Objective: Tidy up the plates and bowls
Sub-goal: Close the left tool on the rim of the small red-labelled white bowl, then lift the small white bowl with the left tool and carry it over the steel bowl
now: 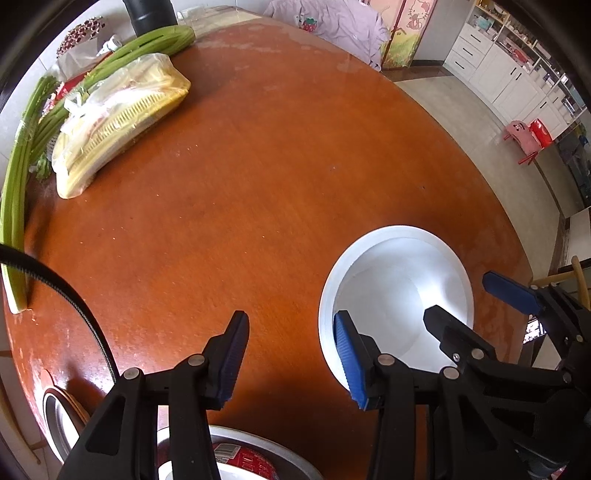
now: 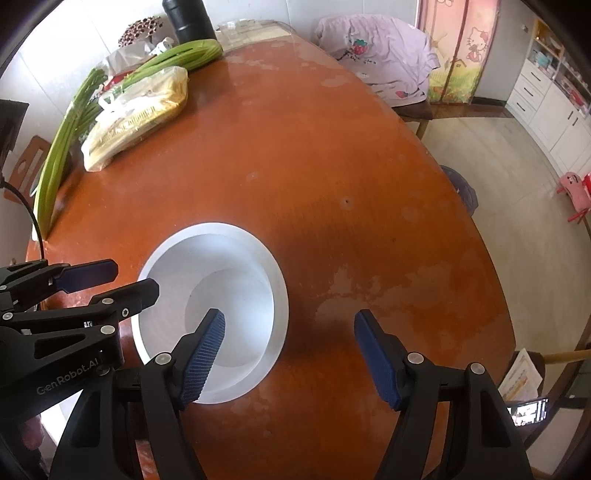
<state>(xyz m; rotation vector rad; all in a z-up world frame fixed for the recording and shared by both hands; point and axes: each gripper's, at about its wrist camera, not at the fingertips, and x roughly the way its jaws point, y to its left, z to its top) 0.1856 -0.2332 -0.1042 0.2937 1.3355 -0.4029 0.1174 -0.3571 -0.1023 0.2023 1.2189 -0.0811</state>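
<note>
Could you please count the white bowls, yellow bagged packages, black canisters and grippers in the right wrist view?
White bowl: 1
Yellow bagged package: 1
Black canister: 1
Grippers: 2, left gripper and right gripper
Total: 5

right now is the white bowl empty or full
Empty. The white bowl sits upright on the table, and both views show only its bare white inside.
</note>
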